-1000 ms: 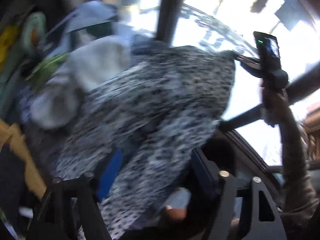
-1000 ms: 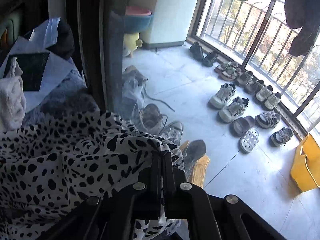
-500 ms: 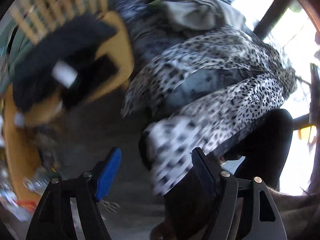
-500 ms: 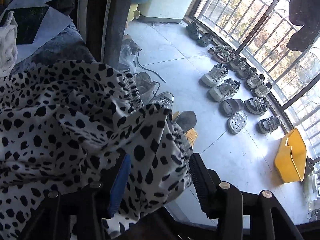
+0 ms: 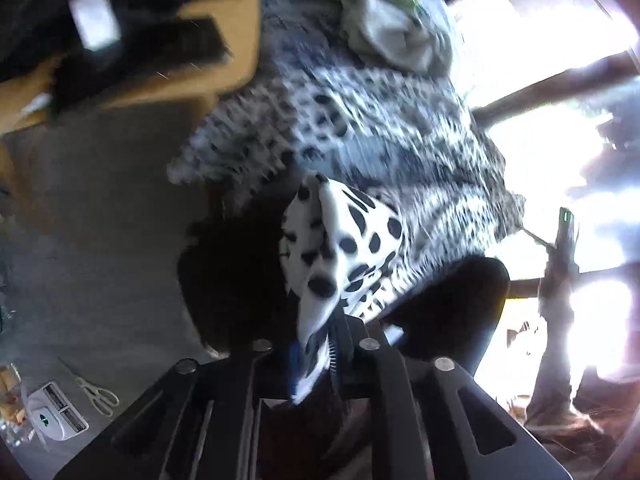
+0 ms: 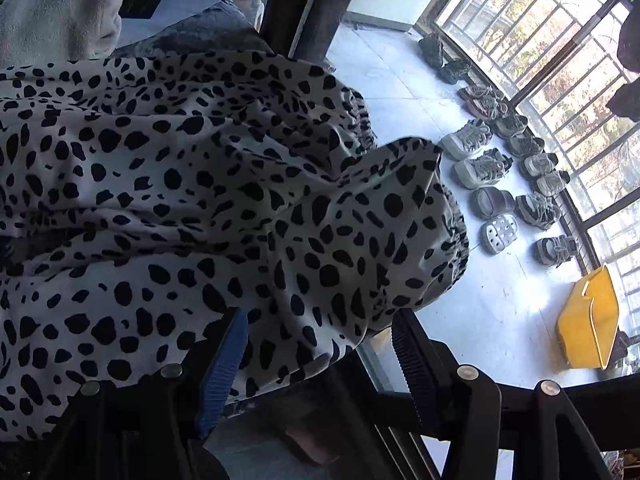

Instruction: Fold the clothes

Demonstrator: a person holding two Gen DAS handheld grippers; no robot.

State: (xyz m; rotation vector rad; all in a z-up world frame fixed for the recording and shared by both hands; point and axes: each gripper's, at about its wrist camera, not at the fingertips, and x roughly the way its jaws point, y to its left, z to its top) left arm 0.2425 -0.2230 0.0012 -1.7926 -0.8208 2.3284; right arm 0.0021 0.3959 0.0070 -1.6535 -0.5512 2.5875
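The spotted garment (image 6: 192, 184) is the working item and the landmark for this description. It lies spread, rumpled, over a dark grey bedding surface (image 6: 200, 36); no clean fold line shows, so folding is judged to be at an early stage.

Tool state:
- The left gripper (image 5: 320, 344) is closing, and its jaws already pinch a bunched corner of the spotted garment, which rises from between them in the left wrist view.
- The right gripper (image 6: 316, 344) is opening. Its blue pad (image 6: 220, 372) and black pad (image 6: 412, 364) stand apart. Cloth drapes between them, but neither pad presses on it, so this side is judged released.

Remaining work, as a judgement: carry the pinched corner across the garment, flatten the layers, and complete further folds. A pale grey garment (image 6: 60, 16) beyond the spotted garment appears unfolded and probably awaits its turn.

Surroundings:
- Past the garment's far edge, in the right wrist view, a pale tiled floor (image 6: 400, 92) holds a row of shoes (image 6: 488, 168) along a barred window (image 6: 560, 60).
- A yellow tub (image 6: 588, 320) stands on the floor beyond the shoes.
- In the blurred left wrist view, a wooden chair (image 5: 200, 60) stands beside the garment, with scissors (image 5: 98, 394) on the grey floor below.
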